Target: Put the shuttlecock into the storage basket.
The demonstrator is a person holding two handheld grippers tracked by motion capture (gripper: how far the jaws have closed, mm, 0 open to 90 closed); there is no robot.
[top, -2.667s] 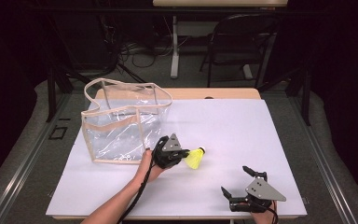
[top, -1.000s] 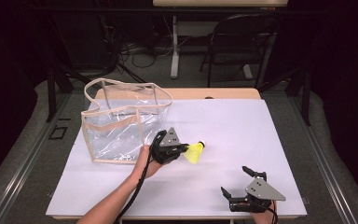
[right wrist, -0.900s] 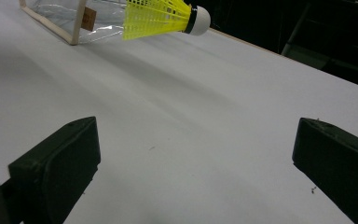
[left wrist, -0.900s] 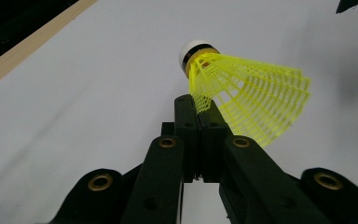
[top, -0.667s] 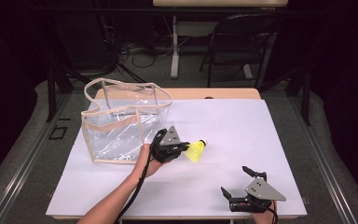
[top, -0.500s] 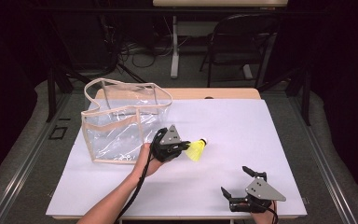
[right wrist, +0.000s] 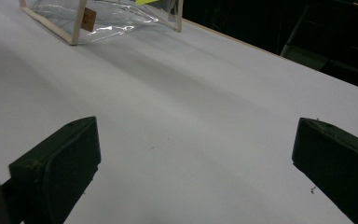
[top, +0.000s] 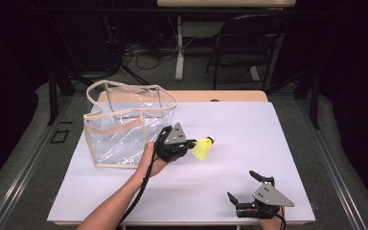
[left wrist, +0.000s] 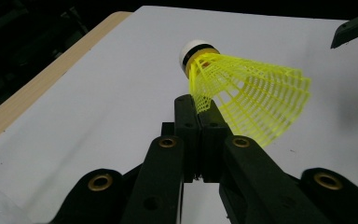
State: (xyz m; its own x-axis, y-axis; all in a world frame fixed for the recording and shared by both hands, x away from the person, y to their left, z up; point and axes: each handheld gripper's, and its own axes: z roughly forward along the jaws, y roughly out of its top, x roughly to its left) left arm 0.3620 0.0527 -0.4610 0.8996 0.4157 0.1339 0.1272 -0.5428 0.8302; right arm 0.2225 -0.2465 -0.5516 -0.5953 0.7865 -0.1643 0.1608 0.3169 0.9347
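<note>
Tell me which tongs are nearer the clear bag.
Left. The left tongs hold the yellow shuttlecock right beside the clear bag; the right tongs rest open near the table's front right corner.

left hand-held gripper (top: 188,144): jaws clamped | right hand-held gripper (top: 243,188): jaws wide apart, low

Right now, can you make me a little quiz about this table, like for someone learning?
1. True or false: the left gripper is shut on the yellow shuttlecock.
2. The right gripper has its jaws: A) wide apart, B) shut on a ball, C) inside the bag.
3. What stands on the white table beside the left gripper?

Key: 1 true. 2 A. 3 the clear plastic bag.
</note>
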